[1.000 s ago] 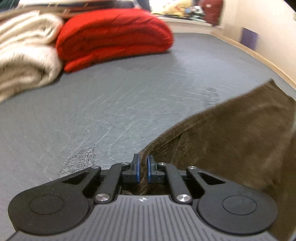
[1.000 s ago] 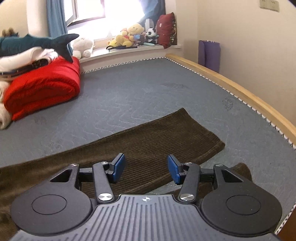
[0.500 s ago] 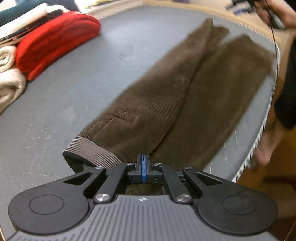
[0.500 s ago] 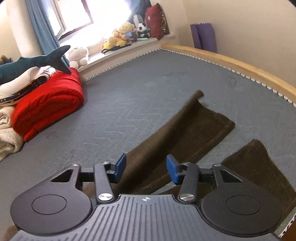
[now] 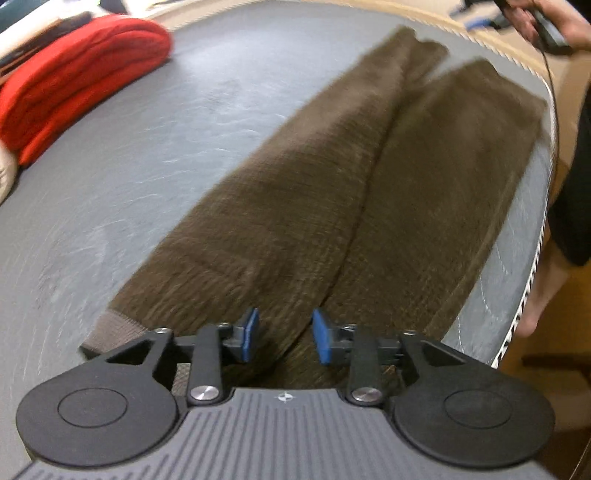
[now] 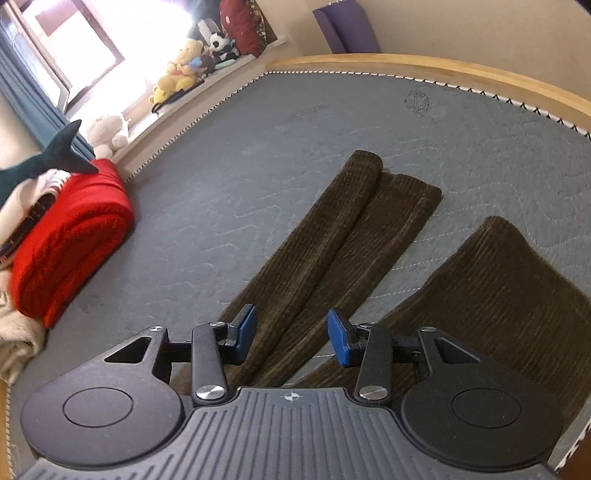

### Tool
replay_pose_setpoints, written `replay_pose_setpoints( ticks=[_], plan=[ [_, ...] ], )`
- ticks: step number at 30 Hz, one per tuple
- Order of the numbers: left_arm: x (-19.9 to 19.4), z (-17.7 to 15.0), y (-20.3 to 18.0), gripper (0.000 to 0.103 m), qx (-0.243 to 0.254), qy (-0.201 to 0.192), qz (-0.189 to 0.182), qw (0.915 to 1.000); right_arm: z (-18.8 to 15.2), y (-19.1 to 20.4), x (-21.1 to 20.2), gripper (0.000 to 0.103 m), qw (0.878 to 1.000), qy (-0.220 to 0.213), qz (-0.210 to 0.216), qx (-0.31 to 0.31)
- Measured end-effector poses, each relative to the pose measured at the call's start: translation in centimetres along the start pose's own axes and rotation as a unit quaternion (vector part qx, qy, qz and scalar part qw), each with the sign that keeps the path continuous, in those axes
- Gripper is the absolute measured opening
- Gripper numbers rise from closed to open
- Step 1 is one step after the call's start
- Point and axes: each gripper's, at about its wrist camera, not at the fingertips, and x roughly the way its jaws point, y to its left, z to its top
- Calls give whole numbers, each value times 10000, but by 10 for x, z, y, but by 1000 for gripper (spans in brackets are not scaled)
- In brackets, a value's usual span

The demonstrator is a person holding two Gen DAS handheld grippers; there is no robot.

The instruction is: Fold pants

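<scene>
Brown corduroy pants [image 5: 332,192] lie flat on the grey mattress [image 5: 147,147], their two legs running away from the waist. The ribbed waistband [image 5: 110,330] is at the near left. My left gripper [image 5: 284,338] is open and empty just above the waist end, over the crotch seam. In the right wrist view the pants [image 6: 332,251] show one leg partly folded over lengthwise and the other leg [image 6: 498,288] lying apart to the right. My right gripper [image 6: 291,336] is open and empty above the gap between the legs.
A folded red blanket [image 6: 74,236] and cream blankets [image 6: 14,332] lie at the mattress's far left, with a shark plush [image 6: 44,158] on top. The wooden bed frame [image 6: 443,70] edges the mattress. Soft toys [image 6: 181,74] sit on the windowsill. A person's hand [image 5: 543,18] is at the right.
My left gripper has opened and let go of the pants' waist, which now lies flat. The right gripper stayed open and has risen, tilting down over the legs.
</scene>
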Motion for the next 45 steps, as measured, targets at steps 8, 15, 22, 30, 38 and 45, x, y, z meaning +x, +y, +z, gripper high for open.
replay_pose_setpoints(
  ticks=[8,15,22,30,38,45],
  plan=[
    [36,9,2,46,297,524,161,9981,12,-15,40,45,9994,144,157,287],
    [46,10,13,22,436,794,210,9957,23,-23,100,45,9965,407,315,665],
    [41,16,37,4,140,718,217,9971,22,-32,157,45,9937,621,167,916],
    [25,14,39,4,24,618,228,9978,18,-19,178,6,9942,496,-93,948],
    [5,3,39,3,31,397,315,9987,26,-14,123,3,9966,247,-271,741],
    [-37,-26,28,2,-15,337,722,9968,8,-31,23,3,9958,183,-487,754]
  ],
)
